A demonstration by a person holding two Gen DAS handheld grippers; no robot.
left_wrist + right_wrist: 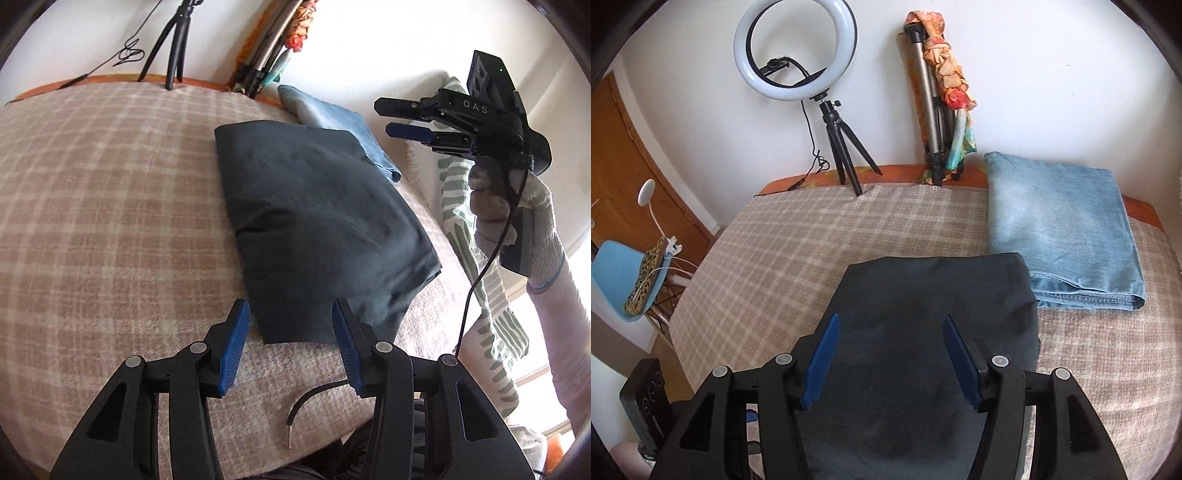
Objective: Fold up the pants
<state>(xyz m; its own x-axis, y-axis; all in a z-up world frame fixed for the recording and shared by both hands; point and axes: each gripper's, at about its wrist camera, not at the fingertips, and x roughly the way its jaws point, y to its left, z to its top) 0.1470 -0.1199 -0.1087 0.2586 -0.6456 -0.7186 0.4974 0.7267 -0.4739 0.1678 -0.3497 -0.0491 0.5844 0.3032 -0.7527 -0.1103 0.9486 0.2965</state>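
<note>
Dark pants [923,314] folded into a flat packet ahead of both jaws; left gripper [291,332] and right gripper [892,354] apart, empty. Seemingly finished; jeans [1067,236] folded beyond.

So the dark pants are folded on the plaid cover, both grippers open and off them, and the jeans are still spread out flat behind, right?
Not quite: the jeans are folded too, as the right wrist view shows. The rest holds: dark pants folded on the plaid cover, left gripper and right gripper open, gripping nothing.
</note>
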